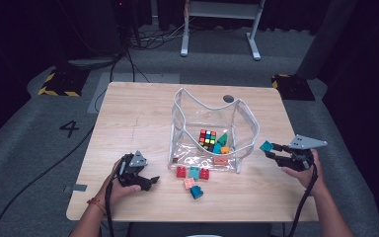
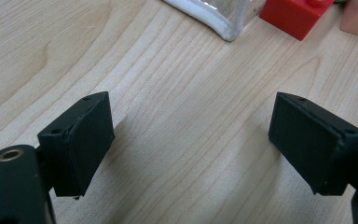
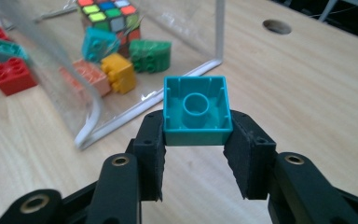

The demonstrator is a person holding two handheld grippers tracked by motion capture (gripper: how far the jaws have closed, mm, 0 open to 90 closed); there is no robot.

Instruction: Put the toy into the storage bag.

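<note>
My right gripper hovers above the table's right side, shut on a teal brick. In the right gripper view the teal brick sits hollow side up between the pads of that gripper. A clear bag with white trim stands open mid-table and holds a colour cube and several bricks. Loose bricks lie in front of it: red, teal, pink and dark blue. My left gripper rests on the table at the front left, open, with bare wood between its jaws.
The wooden table has a round cable hole behind the bag. In the left gripper view the bag's corner and a red brick lie just ahead. Cables trail off the front edge from both hands.
</note>
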